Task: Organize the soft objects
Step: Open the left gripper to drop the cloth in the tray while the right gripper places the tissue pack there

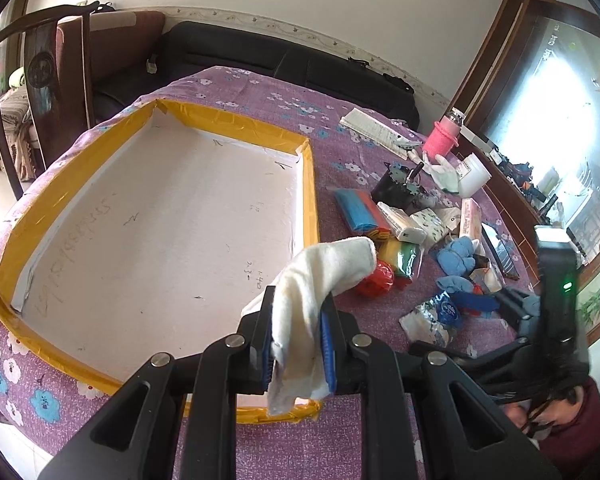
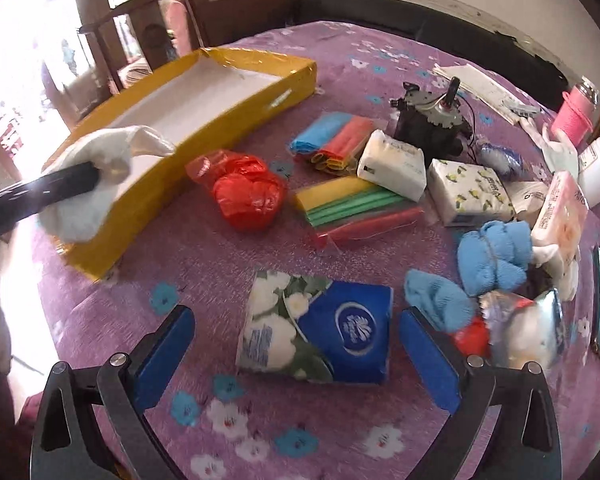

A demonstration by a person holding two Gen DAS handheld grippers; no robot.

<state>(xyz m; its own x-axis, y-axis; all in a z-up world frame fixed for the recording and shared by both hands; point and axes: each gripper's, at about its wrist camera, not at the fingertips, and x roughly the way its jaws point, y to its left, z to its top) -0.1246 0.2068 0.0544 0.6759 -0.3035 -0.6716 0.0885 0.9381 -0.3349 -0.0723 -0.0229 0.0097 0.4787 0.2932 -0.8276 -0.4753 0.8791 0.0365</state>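
Transfer step judged underway. White soft cloth (image 1: 312, 300) is clamped in left gripper (image 1: 298, 344) above yellow-taped white-floored tray (image 1: 20, 236); release over tray needed next. Right gripper (image 2: 296, 354) is spread wide, empty, straddling blue-and-floral tissue pack (image 2: 320, 332).

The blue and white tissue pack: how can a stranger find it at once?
Start at the yellow tray on the purple cloth, then come toward the open right gripper. The tissue pack lies between its fingers. Only this pack has a blue half with a round logo.
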